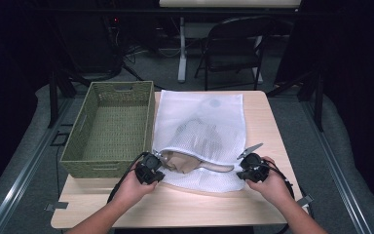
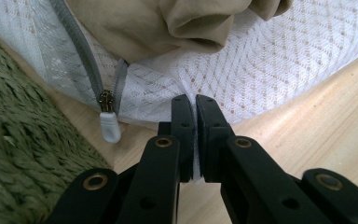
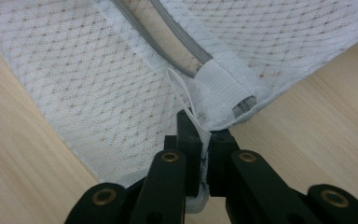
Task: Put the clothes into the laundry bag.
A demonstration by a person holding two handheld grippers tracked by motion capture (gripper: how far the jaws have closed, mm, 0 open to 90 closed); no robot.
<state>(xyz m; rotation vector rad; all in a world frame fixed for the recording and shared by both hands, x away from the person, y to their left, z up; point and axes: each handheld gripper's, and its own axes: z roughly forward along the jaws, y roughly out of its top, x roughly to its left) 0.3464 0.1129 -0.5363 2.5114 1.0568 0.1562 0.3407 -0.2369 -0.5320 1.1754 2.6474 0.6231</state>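
While lying flat on the table (image 1: pixel 268 122) beside a green basket (image 1: pixel 109 126), the white mesh bag (image 1: pixel 209 119) is unzipped w/ tan cloth (image 1: pixel 187 161) poking out; left hand-held gripper (image 2: pixel 194 103) & right hand-held gripper (image 3: pixel 201 125) each pinch its near edge.

Overhead forward-down view; two close tool-mounted views sharing mesh bag (image 1: pixel 199 131).

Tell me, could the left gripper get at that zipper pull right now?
Probably not yet: the left gripper is shut on the mesh bag. The zipper pull lies close beside it, uncovered.

White mesh bag (image 1: pixel 199 124), green woven basket (image 1: pixel 112 127)
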